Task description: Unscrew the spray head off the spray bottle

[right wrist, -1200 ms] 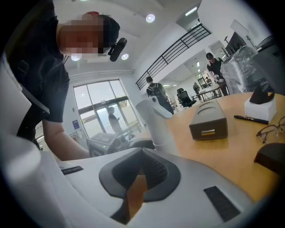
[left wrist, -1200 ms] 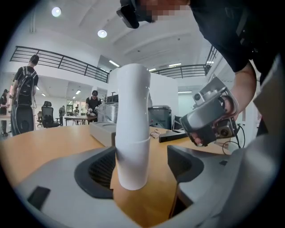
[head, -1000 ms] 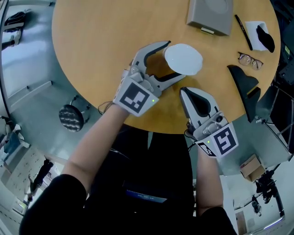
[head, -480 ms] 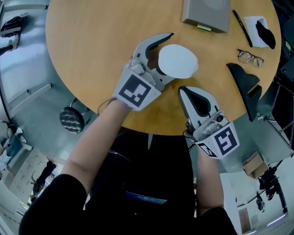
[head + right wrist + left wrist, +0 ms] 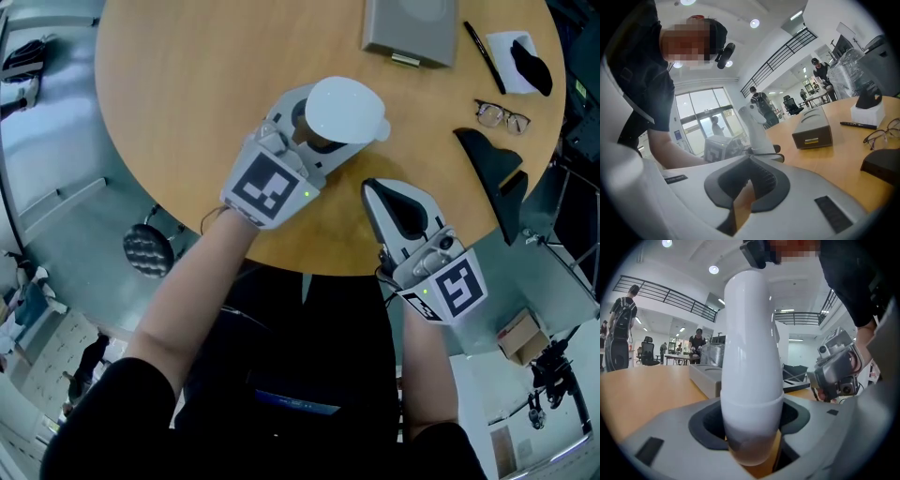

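Zero turns done: spray head (image 5: 345, 111) sits on the bottle (image 5: 750, 348). Left tool (image 5: 752, 427) has just been closing and pinches the bottle base. Right tool (image 5: 384, 197) is pressed together, empty. Whole twist-off remains.

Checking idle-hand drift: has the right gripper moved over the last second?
No. The right gripper sits at the same spot by the table edge, shut and empty.
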Demonstrator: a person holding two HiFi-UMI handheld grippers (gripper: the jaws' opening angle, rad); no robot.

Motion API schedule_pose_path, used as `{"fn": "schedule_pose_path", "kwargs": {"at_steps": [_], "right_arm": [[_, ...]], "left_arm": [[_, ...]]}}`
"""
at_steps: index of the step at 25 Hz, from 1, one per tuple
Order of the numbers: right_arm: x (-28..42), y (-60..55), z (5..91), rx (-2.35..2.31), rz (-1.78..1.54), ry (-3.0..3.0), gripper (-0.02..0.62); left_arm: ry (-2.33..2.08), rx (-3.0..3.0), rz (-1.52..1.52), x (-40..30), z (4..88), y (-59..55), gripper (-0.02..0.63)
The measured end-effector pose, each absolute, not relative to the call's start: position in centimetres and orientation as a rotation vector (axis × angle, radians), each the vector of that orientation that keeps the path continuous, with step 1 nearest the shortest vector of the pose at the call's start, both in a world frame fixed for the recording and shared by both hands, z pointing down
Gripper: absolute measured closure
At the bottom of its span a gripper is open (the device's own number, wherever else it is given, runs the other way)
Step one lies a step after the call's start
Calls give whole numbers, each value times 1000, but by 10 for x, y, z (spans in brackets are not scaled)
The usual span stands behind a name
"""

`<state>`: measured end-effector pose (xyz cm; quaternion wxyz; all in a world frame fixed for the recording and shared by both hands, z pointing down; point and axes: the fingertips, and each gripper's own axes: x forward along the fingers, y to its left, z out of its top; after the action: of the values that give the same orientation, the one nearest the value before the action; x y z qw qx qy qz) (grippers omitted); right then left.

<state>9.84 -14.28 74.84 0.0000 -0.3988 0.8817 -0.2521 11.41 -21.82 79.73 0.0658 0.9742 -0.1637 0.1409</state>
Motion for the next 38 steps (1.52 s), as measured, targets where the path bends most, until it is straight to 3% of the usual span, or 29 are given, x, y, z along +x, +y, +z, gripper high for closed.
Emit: {"fn": "schedule_pose_path", "kwargs": {"at_steps": [19,33,38], "right_arm": [[71,-116,523,-1116,-589,2926,599],[56,-68,406,-1015,-524,2930,560],[46,-54,349,-960,-385,2925,427]], "left_arm": [[-445,2797,479,57,570,-165,307],[-392,2856,499,41,435,-94,307],[-437,2845,534,37,418,-77,305]]}}
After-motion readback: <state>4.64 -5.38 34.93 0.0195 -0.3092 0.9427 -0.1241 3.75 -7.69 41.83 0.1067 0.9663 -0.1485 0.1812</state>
